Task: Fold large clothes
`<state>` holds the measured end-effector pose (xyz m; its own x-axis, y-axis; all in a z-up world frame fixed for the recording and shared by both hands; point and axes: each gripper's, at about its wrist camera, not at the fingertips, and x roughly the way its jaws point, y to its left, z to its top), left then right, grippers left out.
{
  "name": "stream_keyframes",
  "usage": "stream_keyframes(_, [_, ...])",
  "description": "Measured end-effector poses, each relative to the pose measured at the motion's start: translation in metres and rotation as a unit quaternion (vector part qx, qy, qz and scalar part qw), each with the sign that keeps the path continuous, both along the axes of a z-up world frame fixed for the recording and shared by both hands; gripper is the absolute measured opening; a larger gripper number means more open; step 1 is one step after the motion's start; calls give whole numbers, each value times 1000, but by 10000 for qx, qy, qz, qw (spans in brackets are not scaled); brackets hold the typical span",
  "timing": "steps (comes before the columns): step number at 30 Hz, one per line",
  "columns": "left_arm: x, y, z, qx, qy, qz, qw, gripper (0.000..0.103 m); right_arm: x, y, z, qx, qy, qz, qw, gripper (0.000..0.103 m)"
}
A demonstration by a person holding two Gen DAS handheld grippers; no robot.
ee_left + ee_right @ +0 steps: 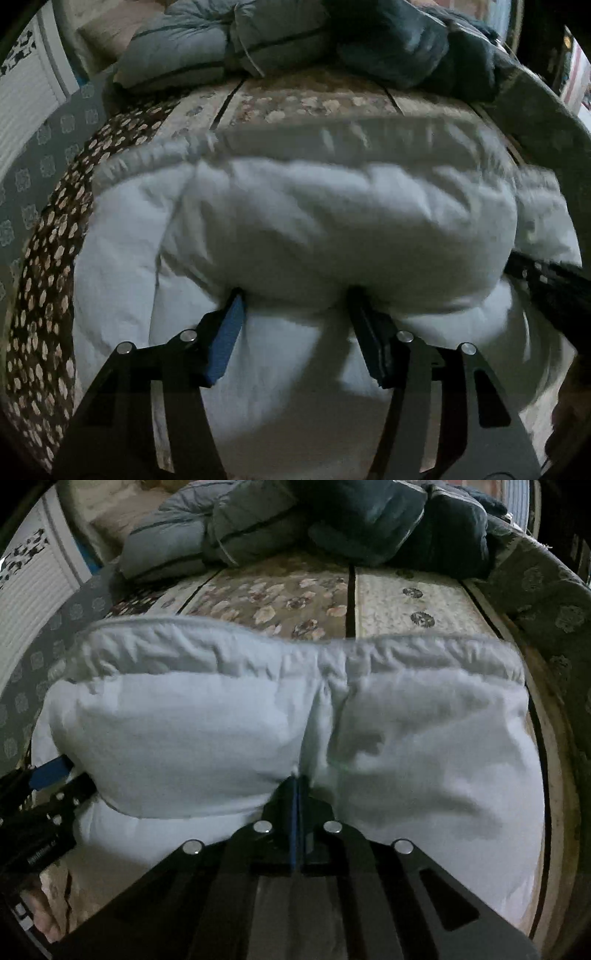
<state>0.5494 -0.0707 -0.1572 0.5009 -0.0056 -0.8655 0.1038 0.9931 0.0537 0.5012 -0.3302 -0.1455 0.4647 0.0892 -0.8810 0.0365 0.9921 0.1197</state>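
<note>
1. At the far left stood a white slatted panel (27, 99), with a grey patterned cloth (40, 177) hanging down the side of the bed.
2. The bed's floral quilt (295, 605) lay spread flat; no box or basket was visible on it, only loose textiles.
3. The white padded garment (221, 731) lay across the near half of the quilt, its gathered hem (207, 653) turned toward the far end.
4. The left tongs (295, 295) stood apart, blue-padded fingers (227, 339) pressed against a puffed fold without closing on it.
5. The right tongs (296, 781) were pinched together on the garment's middle seam, a sliver of fabric caught at the tips.
6. Beyond lay a grey-blue jacket (207, 40) and, just to its right, a dark jacket (406, 520), both bundled.
</note>
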Motion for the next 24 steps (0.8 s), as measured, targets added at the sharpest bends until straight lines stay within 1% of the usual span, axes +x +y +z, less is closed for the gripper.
stream_keyframes(2, [22,4,2,-7,20,115,9999,56,16,1,0,-144,50,54,9999,0])
stream_keyframes(3, [32,5,1,42,33,149,9999,52,22,1,-1,-226,62,75,9997,0])
stream_keyframes(4, [40,6,0,119,55,197,9997,50,30,0,-3,-290,97,89,9995,0])
stream_keyframes(5, [52,8,-4,188,121,272,9994,49,38,-1,-6,-298,156,106,9994,0])
stream_keyframes(7, [72,13,-14,152,341,355,9987,48,50,-1,-12,-347,224,148,9990,0])
stream_keyframes(8, [81,9,-20,197,451,366,9981,49,56,-1,-16,-407,260,170,9987,0])
stream_keyframes(9, [89,4,-22,289,474,357,9978,49,61,-2,-19,-465,288,184,9983,0])
stream_keyframes(11, [86,8,-34,502,456,311,9972,49,70,-1,-27,-585,305,202,9976,0])
stream_keyframes(15, [86,14,-49,378,613,339,9968,50,74,-9,-45,-392,402,133,9983,0])
stream_keyframes(17, [87,17,-56,330,777,373,9957,50,74,-13,-48,-249,483,104,9985,0])
stream_keyframes(19, [80,22,-59,351,823,415,9951,50,74,-12,-49,-218,545,59,9983,0])
stream_keyframes(21, [73,20,-55,526,730,316,9954,49,71,-7,-42,-350,482,196,9980,0])
stream_keyframes(22, [71,20,-51,495,669,280,9961,48,67,-8,-32,-287,354,205,9987,0])
stream_keyframes(23, [63,26,-39,346,522,263,9977,43,61,-13,-19,-68,164,160,9997,1])
stream_keyframes(24, [54,34,-29,226,400,254,9986,42,51,-20,-1,197,-150,161,9996,2])
